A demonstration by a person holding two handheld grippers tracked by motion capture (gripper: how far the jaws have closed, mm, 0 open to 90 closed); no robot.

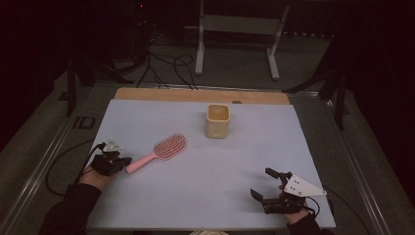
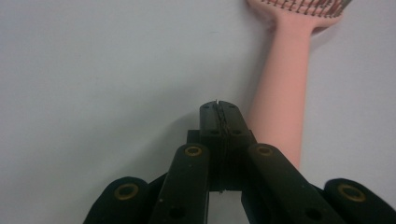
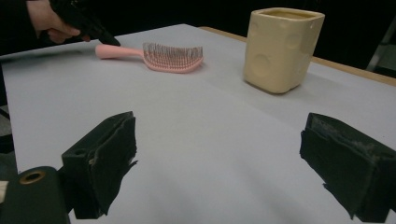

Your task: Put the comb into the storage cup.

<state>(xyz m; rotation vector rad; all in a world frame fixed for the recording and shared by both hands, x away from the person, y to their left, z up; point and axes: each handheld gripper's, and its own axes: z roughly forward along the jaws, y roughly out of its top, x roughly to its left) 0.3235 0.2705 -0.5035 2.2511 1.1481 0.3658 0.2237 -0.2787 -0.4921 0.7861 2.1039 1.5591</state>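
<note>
High view shows our left gripper (image 1: 119, 162), jaws together, beside the brush (image 1: 161, 151) handle near the bench's (image 1: 161, 205) left edge; right gripper (image 1: 266, 185) waits, jaws apart.

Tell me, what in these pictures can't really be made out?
- Inside of the cream cup: in the high view and the right gripper view its own walls hide the bottom.
- Pink hairbrush: the left gripper view's top edge cuts off its head.
- Handle end: the shut left gripper covers it there.
- Right gripper, open: the high view is too dim for detail.
</note>
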